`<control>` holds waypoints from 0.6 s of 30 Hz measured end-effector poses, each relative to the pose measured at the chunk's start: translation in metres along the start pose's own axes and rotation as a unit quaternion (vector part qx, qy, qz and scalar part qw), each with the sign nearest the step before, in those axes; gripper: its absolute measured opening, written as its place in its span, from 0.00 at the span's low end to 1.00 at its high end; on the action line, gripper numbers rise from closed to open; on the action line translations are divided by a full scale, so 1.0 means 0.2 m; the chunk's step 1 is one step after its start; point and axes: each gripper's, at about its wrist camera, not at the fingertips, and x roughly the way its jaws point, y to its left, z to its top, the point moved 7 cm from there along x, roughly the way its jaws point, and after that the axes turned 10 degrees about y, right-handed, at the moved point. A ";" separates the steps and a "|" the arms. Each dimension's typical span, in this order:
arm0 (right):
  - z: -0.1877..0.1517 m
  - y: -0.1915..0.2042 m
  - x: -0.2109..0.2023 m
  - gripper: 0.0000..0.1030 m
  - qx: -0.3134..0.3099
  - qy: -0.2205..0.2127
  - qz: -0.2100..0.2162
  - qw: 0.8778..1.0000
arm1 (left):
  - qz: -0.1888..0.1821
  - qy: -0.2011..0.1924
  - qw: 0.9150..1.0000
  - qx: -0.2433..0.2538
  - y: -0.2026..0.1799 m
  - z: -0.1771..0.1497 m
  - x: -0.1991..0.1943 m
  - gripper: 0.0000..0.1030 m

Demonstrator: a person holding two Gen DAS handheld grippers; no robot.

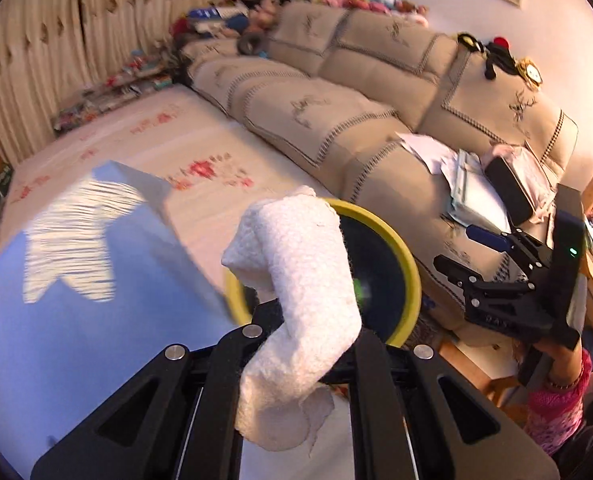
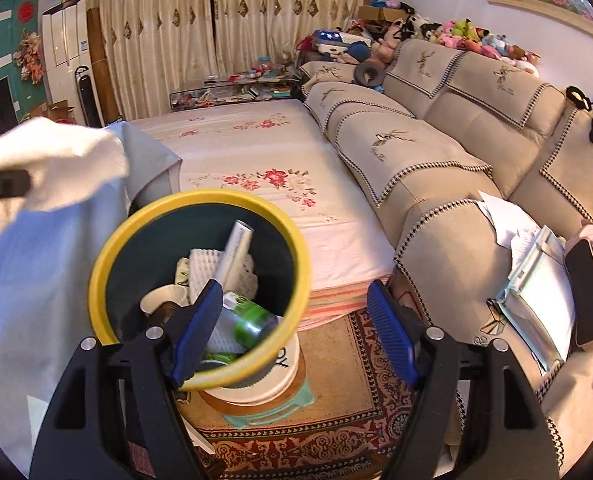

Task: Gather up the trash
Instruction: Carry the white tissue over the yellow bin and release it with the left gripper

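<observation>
left gripper [image 1: 296, 354]: fingers clamped on crumpled white paper towel [image 1: 292, 296], soft, bumpy texture; fingertips hidden behind it
paper towel, place: held up just beside the bin [image 2: 200, 284], near its rim, not in it
right gripper [image 2: 296, 334]: blue ribbed fingers [image 2: 392, 336] apart, nothing between; left finger overlaps the bin mouth
bin: round, yellow rim, dark inside, standing on white tub [image 2: 256, 376] over patterned rug [image 2: 336, 432]
right wrist only: bin contents (white foam sheet, green can [image 2: 252, 322], paper cup, grey stick)
left wrist only: right gripper from outside, hand in pink sleeve [image 1: 556, 412] gripping it
bed [image 2: 256, 152]: floral sheet, blue cloth [image 1: 76, 340] at near end, blurred
sofa [image 2: 436, 160]: beige, papers on seat
</observation>
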 end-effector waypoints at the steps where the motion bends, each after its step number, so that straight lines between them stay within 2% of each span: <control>1: -0.01 -0.02 0.00 0.69 0.001 0.001 -0.001 1.000 | -0.002 0.013 1.000 0.001 -0.02 0.02 0.07 0.07; 5: -0.03 -0.07 0.00 0.69 0.007 0.000 -0.001 1.000 | 0.005 0.050 0.999 0.006 -0.10 0.09 0.30 0.07; 9: -0.04 -0.10 0.01 0.69 0.012 -0.002 0.002 1.000 | 0.020 0.066 0.998 0.005 -0.11 0.14 0.46 0.07; 18: -0.04 -0.11 0.01 0.71 0.013 -0.002 -0.001 1.000 | 0.022 0.113 0.993 -0.016 -0.09 0.10 0.70 0.11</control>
